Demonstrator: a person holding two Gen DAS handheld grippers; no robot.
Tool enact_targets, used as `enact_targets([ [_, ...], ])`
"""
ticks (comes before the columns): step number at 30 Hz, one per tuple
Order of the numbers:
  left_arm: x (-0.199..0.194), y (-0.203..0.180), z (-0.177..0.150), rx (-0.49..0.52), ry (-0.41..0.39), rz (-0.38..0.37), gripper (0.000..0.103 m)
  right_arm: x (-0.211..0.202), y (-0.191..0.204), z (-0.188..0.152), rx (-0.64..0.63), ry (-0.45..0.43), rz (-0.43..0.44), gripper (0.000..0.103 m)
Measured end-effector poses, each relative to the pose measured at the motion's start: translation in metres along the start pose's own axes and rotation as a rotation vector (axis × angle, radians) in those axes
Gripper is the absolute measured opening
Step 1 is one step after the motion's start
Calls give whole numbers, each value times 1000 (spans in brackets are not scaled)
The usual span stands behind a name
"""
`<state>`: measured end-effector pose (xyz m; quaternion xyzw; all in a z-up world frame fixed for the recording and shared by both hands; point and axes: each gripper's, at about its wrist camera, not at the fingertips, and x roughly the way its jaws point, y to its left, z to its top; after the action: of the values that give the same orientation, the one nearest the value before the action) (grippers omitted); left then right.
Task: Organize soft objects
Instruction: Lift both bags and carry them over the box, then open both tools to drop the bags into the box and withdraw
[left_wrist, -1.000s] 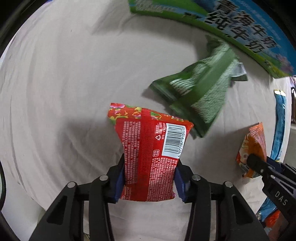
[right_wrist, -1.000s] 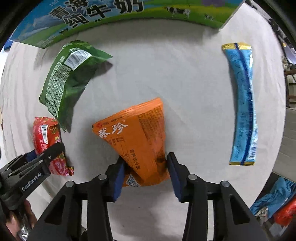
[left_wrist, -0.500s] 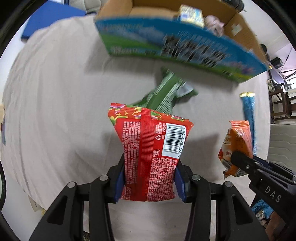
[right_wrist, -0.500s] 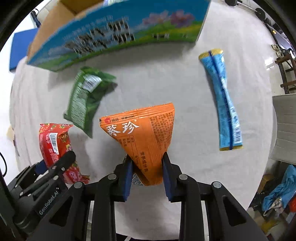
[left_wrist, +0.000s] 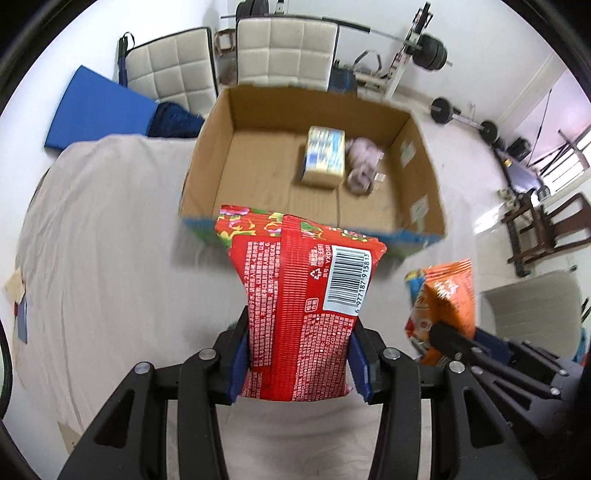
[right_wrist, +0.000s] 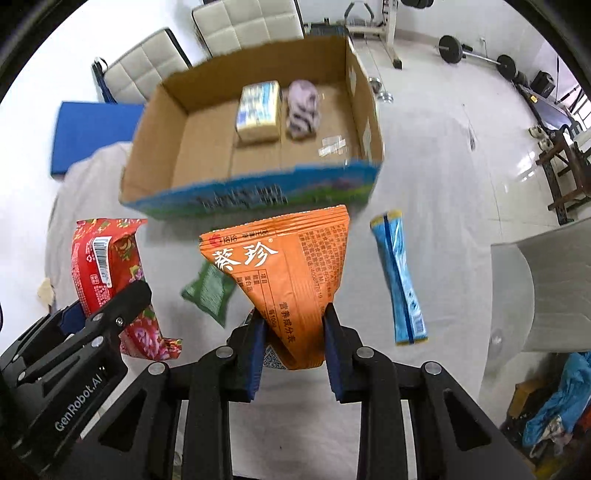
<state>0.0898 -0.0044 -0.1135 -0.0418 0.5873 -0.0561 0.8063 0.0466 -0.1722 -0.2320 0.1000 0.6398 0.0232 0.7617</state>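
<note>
My left gripper (left_wrist: 297, 354) is shut on a red snack packet (left_wrist: 301, 291) and holds it up in front of an open cardboard box (left_wrist: 207, 155). My right gripper (right_wrist: 293, 338) is shut on an orange snack packet (right_wrist: 291, 266), also raised before the box (right_wrist: 159, 129). The red packet (right_wrist: 107, 273) and left gripper show at the left of the right wrist view. The orange packet (left_wrist: 448, 295) shows at the right of the left wrist view. The box holds a tissue pack (right_wrist: 258, 109) and a pale purple soft bundle (right_wrist: 303, 109).
A green packet (right_wrist: 210, 291) and a long blue packet (right_wrist: 399, 284) lie on the white-covered table (right_wrist: 443, 192). White chairs (left_wrist: 284, 48), a blue mat (left_wrist: 96, 107) and gym equipment (left_wrist: 424, 51) stand beyond the table.
Both grippers have lifted and tilted up with their packets. The view has swung from the tabletop to the open box and the room. The box's inside now shows.
</note>
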Motion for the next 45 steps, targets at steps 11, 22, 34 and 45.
enact_targets([
  [11, 13, 22, 112, 65, -49, 49, 43, -3, 7, 96, 54, -63, -17, 30],
  [22, 140, 55, 181, 32, 166, 16, 43, 114, -10, 170, 165, 77, -106, 30],
  [34, 236, 59, 222, 43, 284, -3, 43, 199, -12, 192, 147, 169, -212, 30],
  [45, 232, 57, 228, 46, 298, -5, 45, 211, 4, 190, 86, 222, -211, 31],
])
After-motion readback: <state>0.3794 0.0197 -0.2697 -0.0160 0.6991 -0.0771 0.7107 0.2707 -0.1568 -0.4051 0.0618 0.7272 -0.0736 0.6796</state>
